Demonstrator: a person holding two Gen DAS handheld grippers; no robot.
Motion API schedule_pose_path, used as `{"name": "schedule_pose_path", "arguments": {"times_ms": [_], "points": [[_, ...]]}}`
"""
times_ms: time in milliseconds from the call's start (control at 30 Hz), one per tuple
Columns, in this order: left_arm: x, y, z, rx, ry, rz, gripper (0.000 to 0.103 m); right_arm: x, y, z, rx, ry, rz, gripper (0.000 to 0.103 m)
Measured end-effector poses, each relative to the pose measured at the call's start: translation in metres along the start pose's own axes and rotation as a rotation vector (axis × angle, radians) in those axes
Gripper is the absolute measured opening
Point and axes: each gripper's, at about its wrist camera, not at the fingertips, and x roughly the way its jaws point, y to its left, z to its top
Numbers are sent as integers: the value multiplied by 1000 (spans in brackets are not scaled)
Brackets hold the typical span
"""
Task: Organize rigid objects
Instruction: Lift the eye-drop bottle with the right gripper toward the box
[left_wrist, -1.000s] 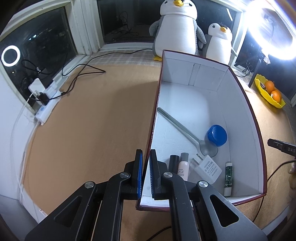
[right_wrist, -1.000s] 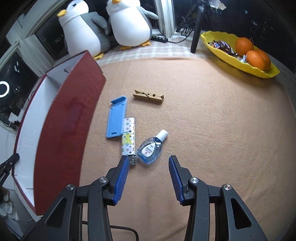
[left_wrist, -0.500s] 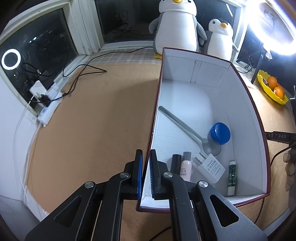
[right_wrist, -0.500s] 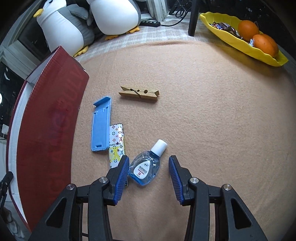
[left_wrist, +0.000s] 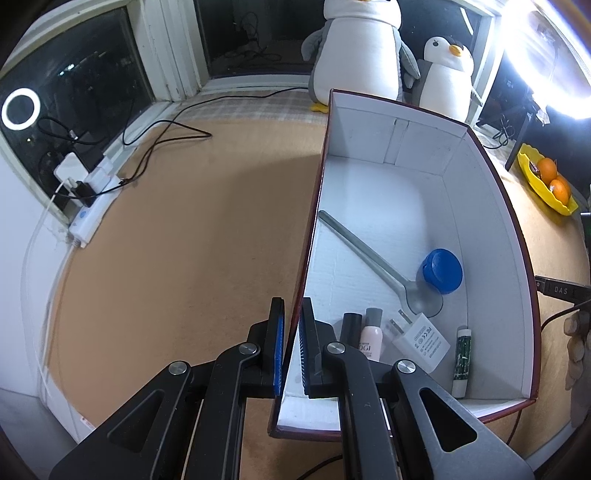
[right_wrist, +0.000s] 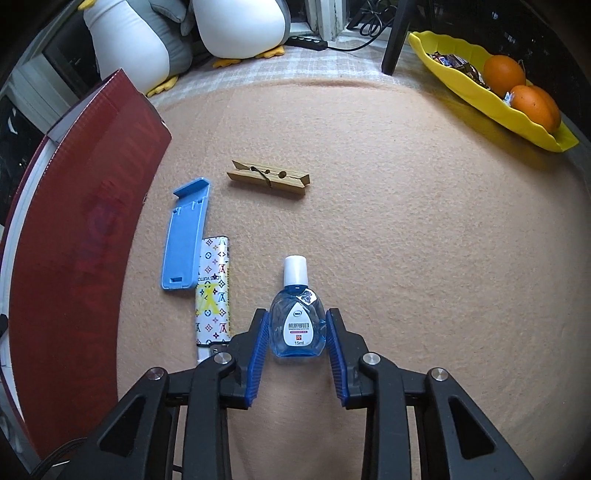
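While your left gripper (left_wrist: 291, 354) stays clenched on the near wall of the red box (left_wrist: 517, 258), pinning it to the tan mat (right_wrist: 406, 221), your right gripper (right_wrist: 297, 347) is closing around the eye-drop bottle (right_wrist: 297, 321), which lies flat between the blue pads with its white cap pointing away; judged from the narrow gaps, the pads are not yet pressing. Squeeze squarely across the bottle's broad body, keep clear of the patterned lighter (right_wrist: 214, 295) just beside the left pad, then lift straight up before swinging toward the box
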Motion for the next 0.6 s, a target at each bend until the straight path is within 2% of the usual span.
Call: {"name": "schedule_pose_path", "arguments": {"times_ms": [600], "points": [[5,2,1,-11,3,-23,6,-18,-7,-20,22,-27,-21,28]]}}
